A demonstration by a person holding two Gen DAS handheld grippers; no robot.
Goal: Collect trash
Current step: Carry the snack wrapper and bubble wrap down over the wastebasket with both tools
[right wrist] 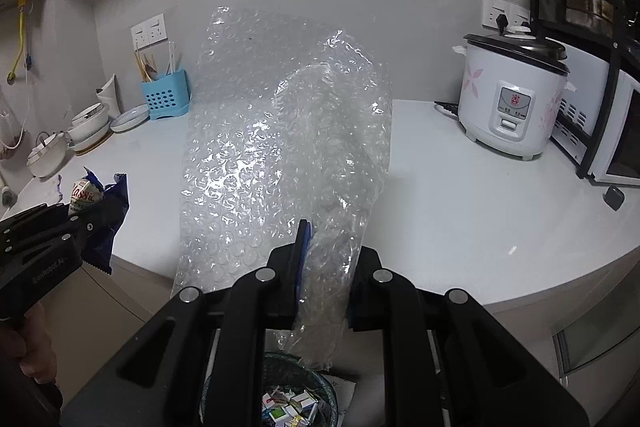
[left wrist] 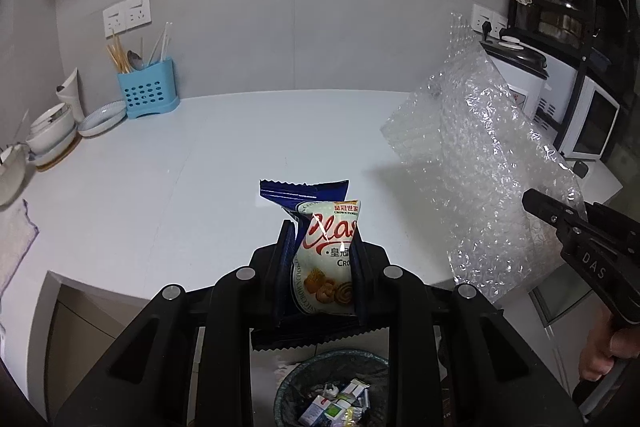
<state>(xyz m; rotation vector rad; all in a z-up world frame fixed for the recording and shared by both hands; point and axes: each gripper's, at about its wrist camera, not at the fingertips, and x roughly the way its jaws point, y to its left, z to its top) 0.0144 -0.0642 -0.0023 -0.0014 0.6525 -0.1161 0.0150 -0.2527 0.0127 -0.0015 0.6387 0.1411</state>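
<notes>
Left hand-held gripper [left wrist: 322,247]: my jaws clamp a cookie packet [left wrist: 326,259], upright between them. Right hand-held gripper [right wrist: 324,267]: jaws pinch bubble wrap [right wrist: 280,147], rising ahead. Bin [left wrist: 332,387] directly below both, off the surface [left wrist: 200,167] edge.

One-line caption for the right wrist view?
Right gripper holds bubble wrap above trash bin.

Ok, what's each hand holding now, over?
Left gripper shut on snack wrappers. Right gripper shut on bubble wrap. Trash bin below, nothing blocking.
</notes>
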